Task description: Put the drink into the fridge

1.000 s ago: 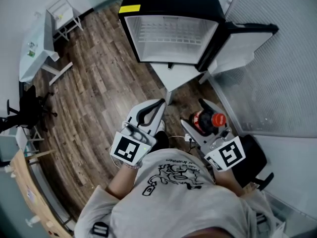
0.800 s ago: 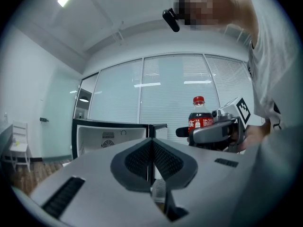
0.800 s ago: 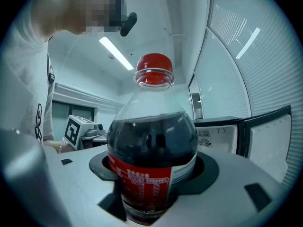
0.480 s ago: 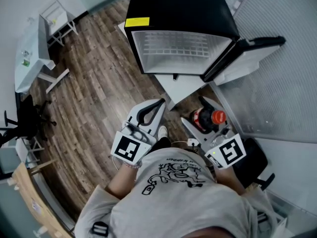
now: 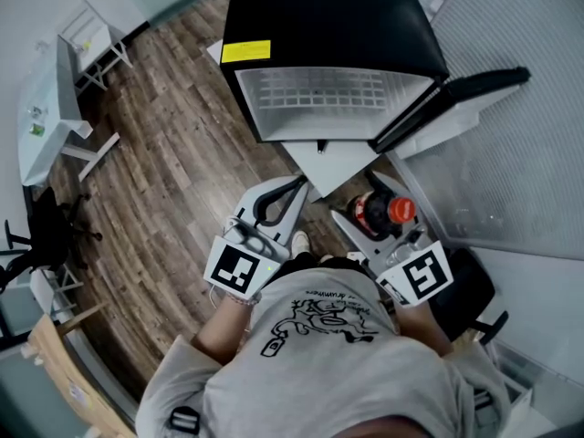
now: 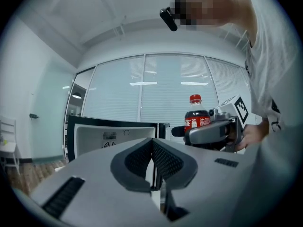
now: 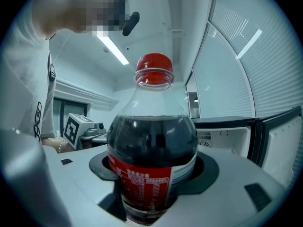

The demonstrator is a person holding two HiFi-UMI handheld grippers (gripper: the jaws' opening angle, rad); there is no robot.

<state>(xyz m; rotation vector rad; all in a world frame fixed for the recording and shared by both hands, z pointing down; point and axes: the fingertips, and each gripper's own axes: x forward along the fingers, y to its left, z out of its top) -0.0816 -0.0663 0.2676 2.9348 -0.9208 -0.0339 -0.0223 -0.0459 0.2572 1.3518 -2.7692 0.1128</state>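
The drink is a cola bottle (image 5: 376,213) with a red cap and red label. My right gripper (image 5: 361,199) is shut on its body and holds it upright; in the right gripper view the bottle (image 7: 151,150) fills the space between the jaws. Ahead stands a small black fridge (image 5: 338,12) with its door (image 5: 456,99) swung open to the right and a white interior with a wire shelf (image 5: 324,94). My left gripper (image 5: 299,184) is shut and empty, level with the bottle to its left. The left gripper view shows the bottle (image 6: 196,118) and fridge (image 6: 109,135) beyond its closed jaws.
The fridge sits on a white base (image 5: 333,158) on the wooden floor (image 5: 173,181). A frosted glass wall (image 5: 511,153) runs along the right. At the left are a white desk (image 5: 41,108), a white stool (image 5: 91,30) and a black office chair (image 5: 41,235).
The fridge has come nearer and lower in the head view, as the person steps toward it. Both grippers keep their pose, and the bottle stays in the right one.
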